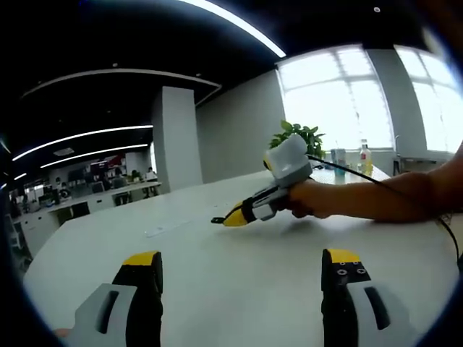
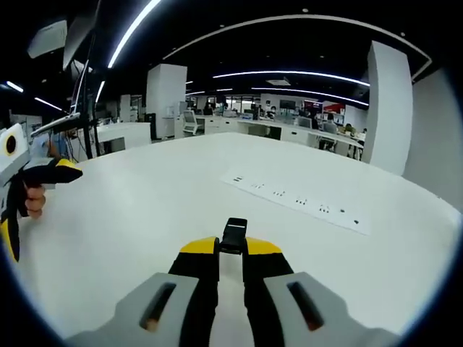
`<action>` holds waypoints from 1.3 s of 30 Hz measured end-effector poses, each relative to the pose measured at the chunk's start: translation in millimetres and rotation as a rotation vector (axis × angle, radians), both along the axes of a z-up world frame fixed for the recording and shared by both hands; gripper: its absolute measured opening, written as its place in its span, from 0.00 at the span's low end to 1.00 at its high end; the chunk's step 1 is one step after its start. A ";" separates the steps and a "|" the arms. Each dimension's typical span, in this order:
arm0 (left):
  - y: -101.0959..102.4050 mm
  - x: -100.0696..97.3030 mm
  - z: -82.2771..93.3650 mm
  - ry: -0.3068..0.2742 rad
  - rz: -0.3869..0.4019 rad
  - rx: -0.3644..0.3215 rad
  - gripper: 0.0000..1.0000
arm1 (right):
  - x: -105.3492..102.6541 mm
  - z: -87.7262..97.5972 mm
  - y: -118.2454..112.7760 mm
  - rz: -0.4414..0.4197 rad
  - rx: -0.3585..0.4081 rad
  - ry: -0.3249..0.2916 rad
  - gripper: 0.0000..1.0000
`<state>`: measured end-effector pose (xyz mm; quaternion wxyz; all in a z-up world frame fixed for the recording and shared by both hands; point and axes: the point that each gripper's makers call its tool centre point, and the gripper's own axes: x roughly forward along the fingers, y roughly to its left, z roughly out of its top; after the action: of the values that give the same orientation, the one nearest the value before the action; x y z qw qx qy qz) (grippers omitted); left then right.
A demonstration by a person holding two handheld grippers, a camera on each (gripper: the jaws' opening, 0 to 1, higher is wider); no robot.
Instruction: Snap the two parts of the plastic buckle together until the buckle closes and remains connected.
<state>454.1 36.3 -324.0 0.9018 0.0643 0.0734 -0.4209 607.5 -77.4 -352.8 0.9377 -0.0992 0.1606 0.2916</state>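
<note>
Buckle (image 2: pixel 234 236) piece, small and black, sits pinched between the yellow tips of my right claw (image 2: pixel 231 246), whose jaws stand narrow around it just above the white bench (image 2: pixel 145 210). In the left gripper view that same right claw (image 1: pixel 233 216) comes in from the right, held in my hand (image 1: pixel 307 199), its yellow tips together with a small dark bit poking out at the front; it hovers low over the bench (image 1: pixel 217 267), and a black cable (image 1: pixel 405 195) runs back along my forearm. My left claw (image 1: pixel 242 264) is wide, its two yellow-tipped jaws well apart with bare bench between them and nothing held. In the right gripper view the left claw (image 2: pixel 36 195) shows at the left edge, gripped by fingers (image 2: pixel 35 199), well apart from the right one. A flat white strip (image 2: pixel 296 199) with small dark marks lies on the bench beyond the right claw. Across the bench, near bright windows (image 1: pixel 347 101), stand a green plant (image 1: pixel 296 135) and a bottle (image 1: pixel 365 157). I see only the one buckle piece, so I cannot tell where the other half is.
</note>
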 end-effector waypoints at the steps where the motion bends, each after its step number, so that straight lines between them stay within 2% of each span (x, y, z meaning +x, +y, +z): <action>1: 2.0 -0.1 0.1 -0.001 0.000 0.000 0.92 | 2.9 0.3 -1.1 -0.007 0.002 0.000 0.09; 10: 1.6 -7.4 -1.0 0.001 -0.003 0.001 0.92 | 10.4 0.4 -0.4 -0.021 0.005 0.006 0.09; 16: -1.1 -7.5 0.6 -0.001 -0.009 0.000 0.92 | 30.3 -1.3 -0.4 -0.025 0.002 0.013 0.09; 18: -0.7 -8.6 0.4 -0.001 -0.009 -0.001 0.92 | 28.3 -2.7 1.3 -0.025 0.000 0.016 0.09; 28: -3.6 -11.2 -0.8 0.003 -0.010 0.000 0.92 | 44.6 -6.5 5.1 -0.019 -0.019 0.025 0.09; 39: -3.5 -9.3 0.2 0.004 -0.011 -0.003 0.92 | 39.5 -17.5 7.8 -0.018 -0.036 0.057 0.09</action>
<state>444.8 32.8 -323.8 0.8995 0.0627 0.0744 -0.4259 647.0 -69.7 -370.3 0.9334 -0.1064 0.1934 0.2828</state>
